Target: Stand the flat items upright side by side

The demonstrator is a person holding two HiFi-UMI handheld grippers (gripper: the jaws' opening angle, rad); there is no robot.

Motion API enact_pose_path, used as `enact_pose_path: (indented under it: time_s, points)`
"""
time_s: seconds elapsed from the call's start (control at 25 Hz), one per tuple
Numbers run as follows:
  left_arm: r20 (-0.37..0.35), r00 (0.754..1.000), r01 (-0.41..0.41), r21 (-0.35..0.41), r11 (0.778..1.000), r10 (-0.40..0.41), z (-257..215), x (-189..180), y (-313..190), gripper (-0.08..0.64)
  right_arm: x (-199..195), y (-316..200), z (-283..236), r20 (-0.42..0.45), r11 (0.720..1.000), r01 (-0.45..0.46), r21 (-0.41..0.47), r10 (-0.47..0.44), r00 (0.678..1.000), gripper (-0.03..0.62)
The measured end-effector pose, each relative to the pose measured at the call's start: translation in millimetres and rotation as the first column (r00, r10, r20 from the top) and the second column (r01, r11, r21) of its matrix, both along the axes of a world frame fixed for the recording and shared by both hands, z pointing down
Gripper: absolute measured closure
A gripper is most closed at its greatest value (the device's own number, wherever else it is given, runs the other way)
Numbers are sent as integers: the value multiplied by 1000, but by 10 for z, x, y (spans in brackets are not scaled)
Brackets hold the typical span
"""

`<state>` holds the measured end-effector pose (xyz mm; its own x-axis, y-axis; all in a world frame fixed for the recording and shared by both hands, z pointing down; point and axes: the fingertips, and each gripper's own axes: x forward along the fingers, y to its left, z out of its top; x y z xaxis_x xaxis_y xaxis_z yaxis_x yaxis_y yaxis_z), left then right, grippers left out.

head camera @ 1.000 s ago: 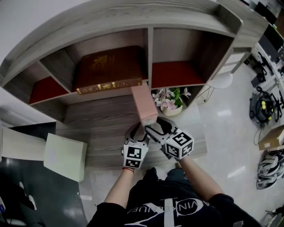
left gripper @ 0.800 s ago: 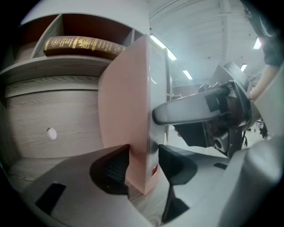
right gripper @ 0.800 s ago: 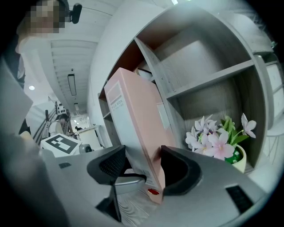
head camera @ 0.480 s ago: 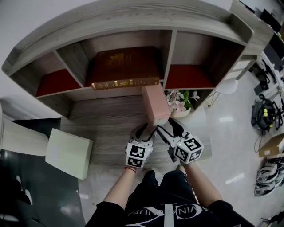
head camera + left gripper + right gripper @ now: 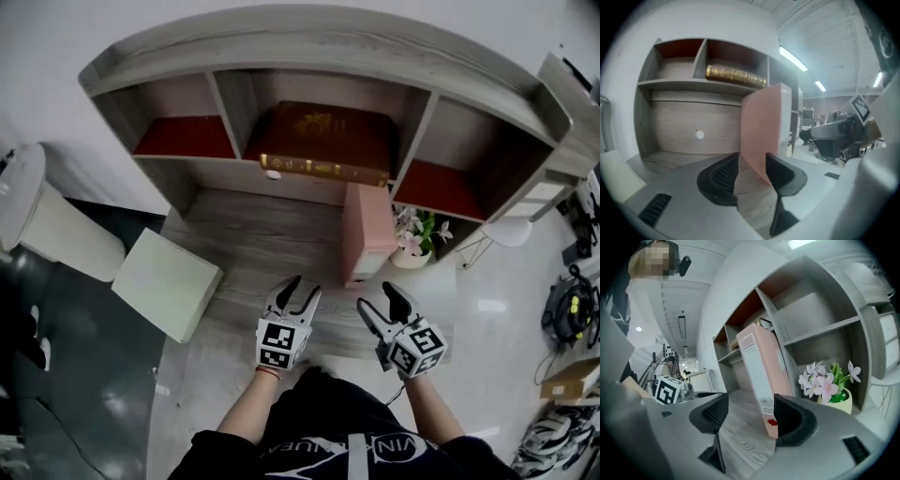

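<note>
1. The shelf unit (image 5: pixel 319 56) stands along the back of the surface (image 5: pixel 253 253), with its row of cubbies raised above it.
2. A large book (image 5: pixel 323 141) lies flat in the middle cubby, spine to the front.
3. A binder (image 5: pixel 367 234) stands upright on the surface, below and in front of the book's right end.
4. A potted flower (image 5: pixel 417 242) sits just right of the binder, beneath the right cubby.
5. A box (image 5: pixel 167 283) stands beside the surface's left front corner, lower than the surface.

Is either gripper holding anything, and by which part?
Nothing is held. The left gripper has its jaws apart and empty; the right gripper is opening its jaws with nothing between them; the pink binder stands free.
</note>
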<state>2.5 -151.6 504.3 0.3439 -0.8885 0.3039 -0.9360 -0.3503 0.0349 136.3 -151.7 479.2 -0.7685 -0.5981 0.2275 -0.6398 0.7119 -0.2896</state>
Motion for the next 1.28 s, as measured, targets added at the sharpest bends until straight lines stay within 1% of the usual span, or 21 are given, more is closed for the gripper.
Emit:
enact_pose_path:
  time_s: [0.08, 0.12, 0.16, 0.24, 0.36, 0.52, 0.64, 0.88, 1.04, 1.08, 1.16, 1.28]
  points:
    - [0, 997, 82, 6, 997, -82, -91, -194, 177, 376, -6, 114, 44, 3, 999, 33, -25, -33, 999, 281]
    - [-6, 991, 132, 12, 991, -132, -133, -312, 264, 376, -27, 164, 52, 5, 998, 53, -34, -53, 999, 281]
    - [-19, 982, 188, 19, 982, -188, -170, -445, 344, 376, -66, 205, 49, 9, 996, 77, -39, -77, 997, 281]
    - [-48, 956, 292, 34, 956, -290, -253, -699, 484, 376, -185, 269, 20, 20, 990, 135, -36, -134, 991, 282]
    - [-51, 922, 386, 67, 920, -383, -387, -943, 713, 376, -399, 382, -16, 36, 976, 216, -23, -215, 976, 281]
    - [-40, 886, 463, 93, 881, -462, -464, -1109, 1052, 376, -710, 534, -60, 60, 949, 315, -1, -314, 947, 281]
    - [-36, 852, 523, 98, 847, -522, -452, -1223, 1337, 376, -930, 688, -64, 72, 921, 389, 13, -389, 918, 279]
    - [-34, 770, 637, 100, 764, -638, -459, -1532, 1878, 376, -1368, 1023, -49, 86, 852, 524, 9, -522, 848, 276]
    - [-63, 703, 711, 93, 697, -709, -454, -1766, 2201, 376, -1631, 1188, -54, 77, 808, 590, 7, -588, 805, 275]
    - [-70, 690, 723, 94, 684, -720, -459, -1827, 2254, 376, -1699, 1209, -54, 75, 799, 602, 9, -600, 796, 275]
    - [-77, 673, 739, 98, 667, -735, -464, -1957, 2321, 376, -1847, 1225, -45, 69, 785, 619, 10, -618, 783, 273]
    - [-81, 657, 754, 98, 650, -750, -445, -2205, 2379, 376, -2117, 1234, -45, 67, 773, 634, 8, -633, 771, 273]
